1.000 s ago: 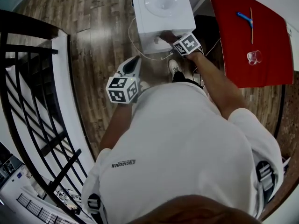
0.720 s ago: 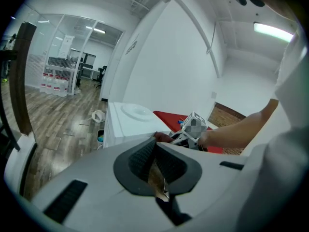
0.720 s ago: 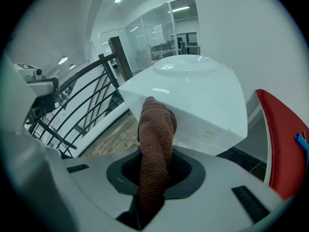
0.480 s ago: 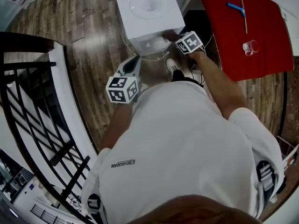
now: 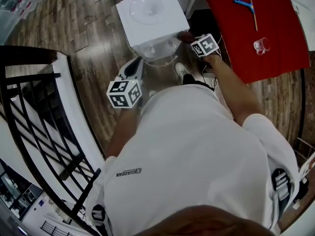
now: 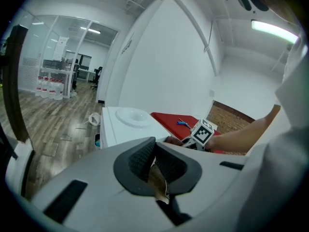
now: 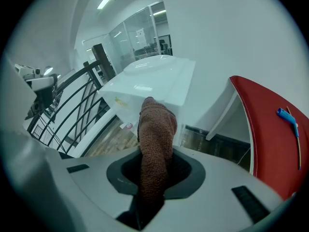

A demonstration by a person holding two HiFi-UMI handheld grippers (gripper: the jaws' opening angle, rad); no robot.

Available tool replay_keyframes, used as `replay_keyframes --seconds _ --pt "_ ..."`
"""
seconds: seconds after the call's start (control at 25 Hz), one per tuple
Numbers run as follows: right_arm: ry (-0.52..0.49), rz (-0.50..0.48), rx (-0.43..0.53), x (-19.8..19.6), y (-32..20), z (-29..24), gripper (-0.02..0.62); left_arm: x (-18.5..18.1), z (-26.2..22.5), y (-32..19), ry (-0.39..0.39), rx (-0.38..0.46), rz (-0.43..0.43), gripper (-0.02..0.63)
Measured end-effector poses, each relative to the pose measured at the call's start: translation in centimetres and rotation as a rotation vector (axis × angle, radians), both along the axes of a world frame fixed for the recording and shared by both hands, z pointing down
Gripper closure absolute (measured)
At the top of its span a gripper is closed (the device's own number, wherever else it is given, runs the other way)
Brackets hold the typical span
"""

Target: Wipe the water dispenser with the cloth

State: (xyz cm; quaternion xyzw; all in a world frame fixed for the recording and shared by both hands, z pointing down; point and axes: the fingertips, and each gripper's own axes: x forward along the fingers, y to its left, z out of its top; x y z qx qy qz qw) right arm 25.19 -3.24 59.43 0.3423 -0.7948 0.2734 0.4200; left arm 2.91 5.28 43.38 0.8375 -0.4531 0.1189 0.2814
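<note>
The white water dispenser (image 5: 152, 18) stands on the wood floor ahead of me, its round top basin showing. My right gripper (image 5: 193, 39) is shut on a brown cloth (image 5: 182, 35), which sits at the dispenser's front right top edge. In the right gripper view the cloth (image 7: 157, 124) sticks up between the jaws of the right gripper (image 7: 155, 178), its tip against the dispenser (image 7: 154, 83). My left gripper (image 5: 138, 62) hangs lower left of the dispenser, apart from it. In its own view the left gripper (image 6: 153, 159) is shut with nothing held, the dispenser (image 6: 125, 124) beyond it.
A red table (image 5: 266, 38) stands right of the dispenser, with a blue-handled tool (image 5: 242, 4), a thin stick (image 5: 252, 10) and a clear glass (image 5: 261, 45) on it. A black railing (image 5: 44, 132) runs along my left. A white cable (image 5: 162, 62) loops on the floor by the dispenser.
The right gripper has carried the cloth rightward along the dispenser's front top edge to its right corner. The left gripper has stayed about where it was. The head view has swung slightly.
</note>
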Motion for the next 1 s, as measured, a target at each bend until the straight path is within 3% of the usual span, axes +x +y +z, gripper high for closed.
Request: replay_keyframes --seconds 0.36,0.76,0.88,1.0 --pt "-0.005 0.109 0.007 3.5 -0.6 0.0 0.543 -2.0 -0.8 -1.4 -0.020 0.021 -0.031 0.609" --pt "-0.025 0.244 0.019 6.2 1.3 -0.9 0.543 -2.6 -1.6 -0.7 -0.006 0.037 0.004 0.609" --pt "-0.124 0.343 0.021 5.8 2.6 -2.2 0.543 -3.0 -1.5 0.1 -0.005 0.033 0.019 0.609" --pt "-0.318 0.472 0.013 4.8 3.2 -3.8 0.543 -3.2 -1.1 0.7 -0.014 0.017 0.035 0.609"
